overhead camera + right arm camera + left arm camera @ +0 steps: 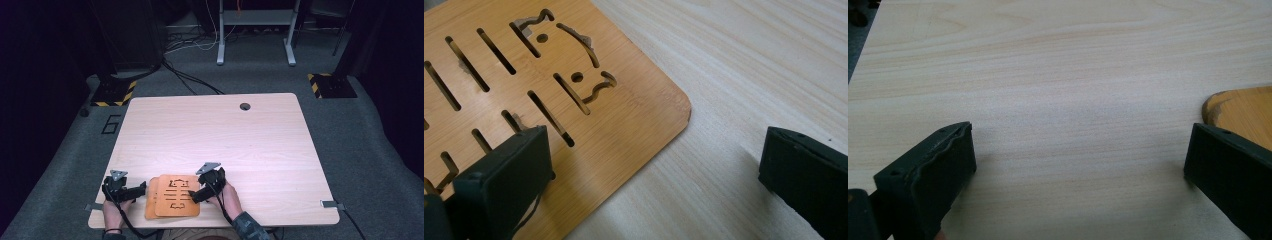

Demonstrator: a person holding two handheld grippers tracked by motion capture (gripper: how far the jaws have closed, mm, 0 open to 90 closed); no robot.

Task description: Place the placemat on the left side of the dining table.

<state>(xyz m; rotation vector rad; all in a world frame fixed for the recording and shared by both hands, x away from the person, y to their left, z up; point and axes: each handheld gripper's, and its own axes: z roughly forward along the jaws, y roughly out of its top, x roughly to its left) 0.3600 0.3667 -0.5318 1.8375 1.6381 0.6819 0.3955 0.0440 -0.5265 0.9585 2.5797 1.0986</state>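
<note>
Two flat orange wooden boards lie stacked near the table's front edge; the upper board (176,196) has slots and curly cut-outs, and the lower board (150,200) sticks out at its left. My left gripper (141,189) sits low at the boards' left side, open, with bare table between its jaws and a rounded board corner (1243,110) by the right jaw. My right gripper (195,195) is open at the upper board's right edge. One jaw hovers over the slotted board (574,100), the other over bare table.
The pale wooden table (215,135) has a round cable hole (244,106) near its far edge. Metal clips (332,204) sit at the front corners. Beyond the table are black stands with yellow-striped bases (331,85) and a white desk frame (255,35).
</note>
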